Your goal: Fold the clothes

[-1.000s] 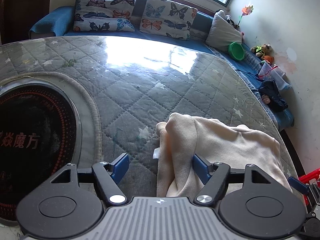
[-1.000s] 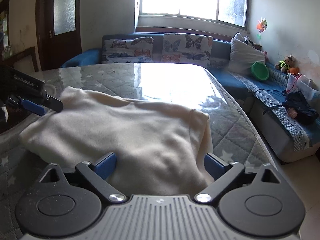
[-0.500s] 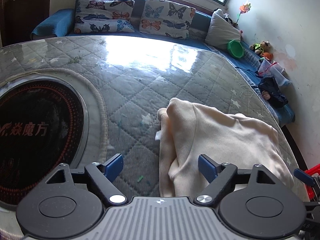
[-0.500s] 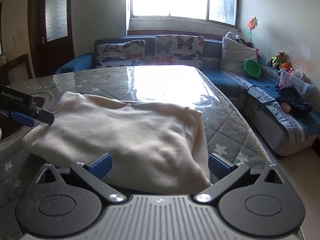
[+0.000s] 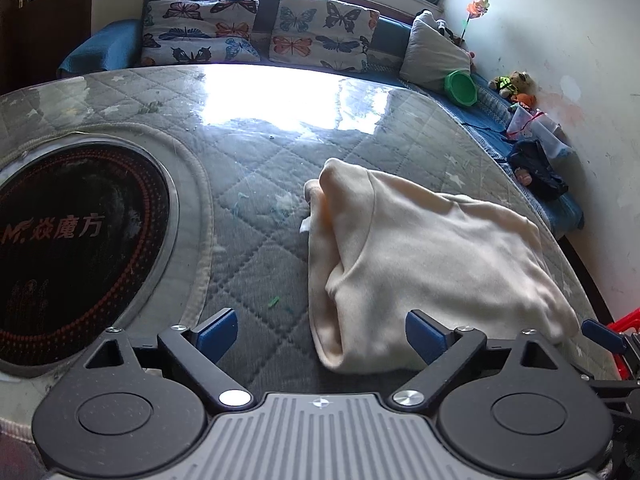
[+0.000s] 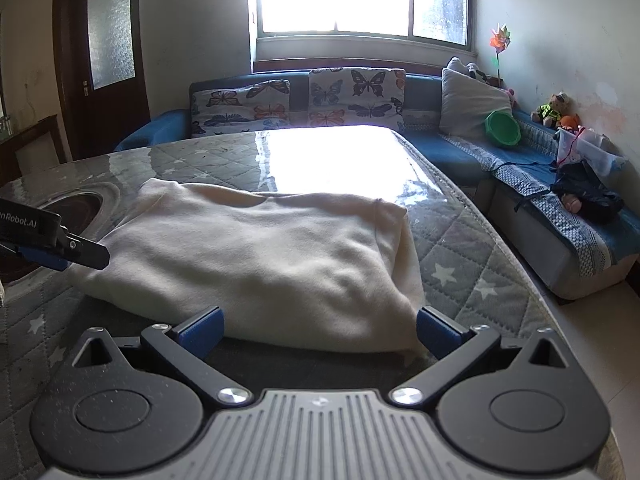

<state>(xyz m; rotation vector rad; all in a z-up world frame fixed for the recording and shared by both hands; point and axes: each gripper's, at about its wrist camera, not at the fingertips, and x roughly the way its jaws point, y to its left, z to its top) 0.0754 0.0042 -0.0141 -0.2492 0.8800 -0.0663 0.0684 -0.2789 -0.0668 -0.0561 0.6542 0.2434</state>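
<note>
A cream garment (image 5: 432, 256) lies folded into a thick rectangle on the quilted grey table (image 5: 256, 184). My left gripper (image 5: 322, 334) hangs just short of its near left corner, jaws still opening wide, pads off the cloth. In the right wrist view the same cream garment (image 6: 260, 256) fills the middle. My right gripper (image 6: 318, 330) stands open at its near edge, the cloth lying just beyond the blue pads without being pinched. The left gripper's fingertip (image 6: 76, 254) shows at the far left of that view.
A round black cooktop (image 5: 68, 248) is set into the table at the left. A blue sofa (image 6: 568, 216) with butterfly cushions (image 5: 316, 34), a green bowl (image 6: 502, 128) and toys runs along the back and right. The table edge drops to the floor on the right.
My left gripper's jaws have spread wider and it has drawn back from the garment's corner, which now lies loose. The right gripper has also backed off slightly; the garment stays put.
</note>
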